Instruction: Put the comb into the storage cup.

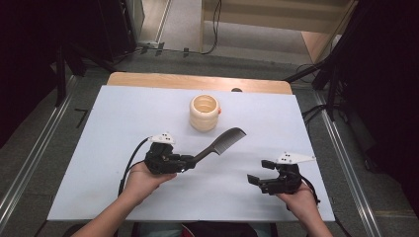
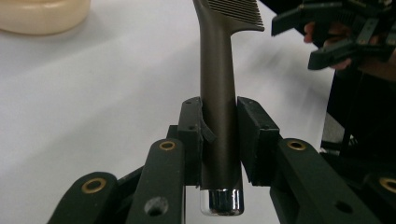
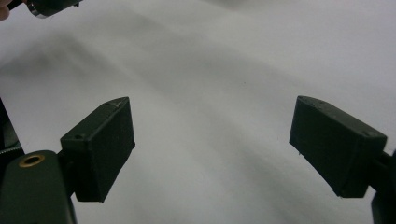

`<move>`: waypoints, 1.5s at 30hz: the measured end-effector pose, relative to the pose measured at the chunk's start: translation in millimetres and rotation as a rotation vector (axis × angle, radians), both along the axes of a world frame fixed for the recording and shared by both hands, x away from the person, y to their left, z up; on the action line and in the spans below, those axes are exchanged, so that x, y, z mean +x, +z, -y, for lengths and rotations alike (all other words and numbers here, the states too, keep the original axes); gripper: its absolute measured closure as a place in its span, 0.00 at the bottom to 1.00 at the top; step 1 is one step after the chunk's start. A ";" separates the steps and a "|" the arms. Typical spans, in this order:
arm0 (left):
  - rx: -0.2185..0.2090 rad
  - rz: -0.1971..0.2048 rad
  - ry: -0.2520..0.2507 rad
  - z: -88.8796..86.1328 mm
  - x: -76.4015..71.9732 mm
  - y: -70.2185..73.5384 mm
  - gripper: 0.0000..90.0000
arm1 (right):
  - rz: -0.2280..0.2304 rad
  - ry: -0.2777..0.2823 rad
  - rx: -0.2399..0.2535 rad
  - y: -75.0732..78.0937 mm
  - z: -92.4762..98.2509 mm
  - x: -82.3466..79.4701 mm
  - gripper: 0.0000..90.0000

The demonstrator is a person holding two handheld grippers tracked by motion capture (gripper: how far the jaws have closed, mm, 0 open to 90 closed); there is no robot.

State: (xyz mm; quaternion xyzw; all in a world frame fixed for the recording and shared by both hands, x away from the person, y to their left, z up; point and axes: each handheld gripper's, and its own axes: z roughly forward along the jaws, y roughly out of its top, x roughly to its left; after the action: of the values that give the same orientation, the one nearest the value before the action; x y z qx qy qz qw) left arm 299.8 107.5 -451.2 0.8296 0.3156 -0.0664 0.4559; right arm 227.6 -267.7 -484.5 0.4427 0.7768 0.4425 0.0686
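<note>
No writing or brand mark can be read on anything here. At the left of the high view, the left tongs (image 1: 190,162) are clamped on the handle of a dark comb (image 1: 222,141), near its chromed butt end; in the left gripper view the two pads press the handle (image 2: 218,135) from either side. The comb's long axis runs from the tongs up and to the right, so its toothed head points toward the far right of the table (image 1: 113,148), the whole comb raised off the sheet. Just beyond the head, near but apart, stands a cream ribbed cup (image 1: 204,112) with its mouth up. To the left of the left hand (image 1: 143,178) the white sheet lies bare out to the edge. Between the two hands there is open sheet too. At the right, the right tongs (image 1: 260,172) stand wide apart with nothing between them, held close to the table's near right corner; in the right gripper view they look along plain white surface.
</note>
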 end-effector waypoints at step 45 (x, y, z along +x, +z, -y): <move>-0.144 -0.035 0.096 47.3 14.2 -6.9 0.81 | 0.055 -0.067 0.076 24.7 -19.4 -1.5 0.13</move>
State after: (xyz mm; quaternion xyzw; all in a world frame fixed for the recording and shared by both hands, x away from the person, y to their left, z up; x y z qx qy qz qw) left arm 314.0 60.2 -458.2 0.7772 0.3572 -0.0815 0.5116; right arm 226.2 -248.4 -459.8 0.4582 0.7422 0.4810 0.0880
